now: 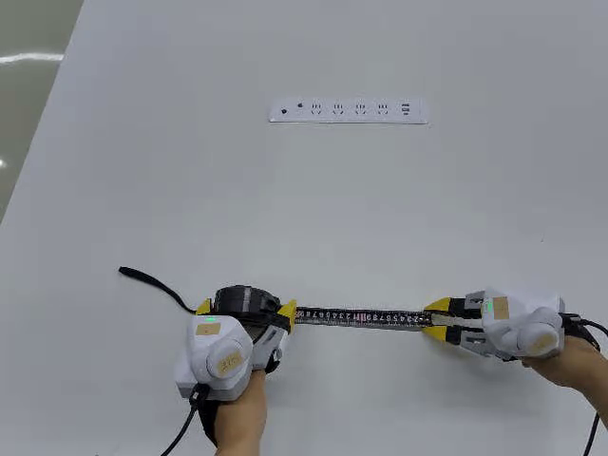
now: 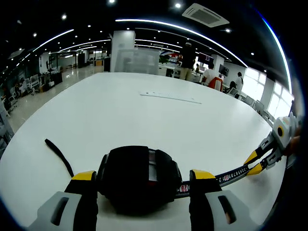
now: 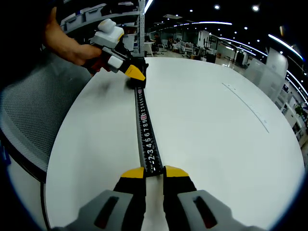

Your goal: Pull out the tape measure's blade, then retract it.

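DESK TRIAL: The right gripper (image 3: 154, 172), its jaws all but closed, pinches the tip end of the blade (image 3: 144, 130). The left gripper (image 2: 144, 175), its jaws set wide, clamps the tape measure (image 1: 245, 300) from both sides by its black case (image 2: 130, 168), which lies flat on the near side of the white desk (image 1: 332, 209). A short run of numbered blade lies stretched between the two, low over the desk.

A clean pull looks to call for the left to pin the case down without tilting it. The right would draw straight away along the blade's line, level, so the strip neither twists nor kinks. On the return, the tip is better walked back than let snap.

The case is the one container here, with the rest of the blade presumably coiled inside. A black strap (image 1: 152, 283) trails from the case, and a white power strip (image 1: 349, 110) lies well apart up the desk.
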Available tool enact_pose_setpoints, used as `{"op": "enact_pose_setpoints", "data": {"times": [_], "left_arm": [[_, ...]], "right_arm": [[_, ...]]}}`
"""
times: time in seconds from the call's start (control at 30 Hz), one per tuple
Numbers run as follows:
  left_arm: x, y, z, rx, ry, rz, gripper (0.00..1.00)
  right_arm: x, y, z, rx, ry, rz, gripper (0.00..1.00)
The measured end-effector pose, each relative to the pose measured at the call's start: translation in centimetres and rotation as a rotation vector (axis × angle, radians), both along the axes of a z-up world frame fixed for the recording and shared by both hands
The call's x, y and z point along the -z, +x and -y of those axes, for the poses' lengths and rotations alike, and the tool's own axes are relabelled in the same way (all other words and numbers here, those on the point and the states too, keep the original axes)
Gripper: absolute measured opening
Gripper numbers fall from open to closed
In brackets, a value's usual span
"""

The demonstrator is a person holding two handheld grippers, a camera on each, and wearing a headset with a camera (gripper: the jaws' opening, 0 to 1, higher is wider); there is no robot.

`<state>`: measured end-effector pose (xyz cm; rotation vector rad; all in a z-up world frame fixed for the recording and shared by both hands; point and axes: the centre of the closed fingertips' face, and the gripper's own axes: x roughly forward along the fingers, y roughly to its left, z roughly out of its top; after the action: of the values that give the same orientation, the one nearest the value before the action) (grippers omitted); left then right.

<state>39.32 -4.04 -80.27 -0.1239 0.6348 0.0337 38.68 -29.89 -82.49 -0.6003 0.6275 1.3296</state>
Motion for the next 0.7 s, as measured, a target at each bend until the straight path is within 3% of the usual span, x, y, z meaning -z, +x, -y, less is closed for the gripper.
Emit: {"op": "enact_pose_setpoints", "data": {"times": [0.3, 0.37, 0.7], "left_arm": [[-0.11, -0.01, -0.26, -0.02, -0.006, -0.005, 0.71], [0.06, -0.16, -0.61, -0.019, 0.017, -0.014, 0.67], [-0.1, -0.28, -0.48, -0.013, 0.04, -0.02, 0.65]], "right_arm": [[-0.24, 0.01, 0.0, 0.002, -0.001, 0.004, 0.1], [-0.24, 0.04, 0.01, 0.002, -0.001, 0.005, 0.1], [-0.33, -0.01, 0.09, 0.004, -0.004, 0.002, 0.1]]}}
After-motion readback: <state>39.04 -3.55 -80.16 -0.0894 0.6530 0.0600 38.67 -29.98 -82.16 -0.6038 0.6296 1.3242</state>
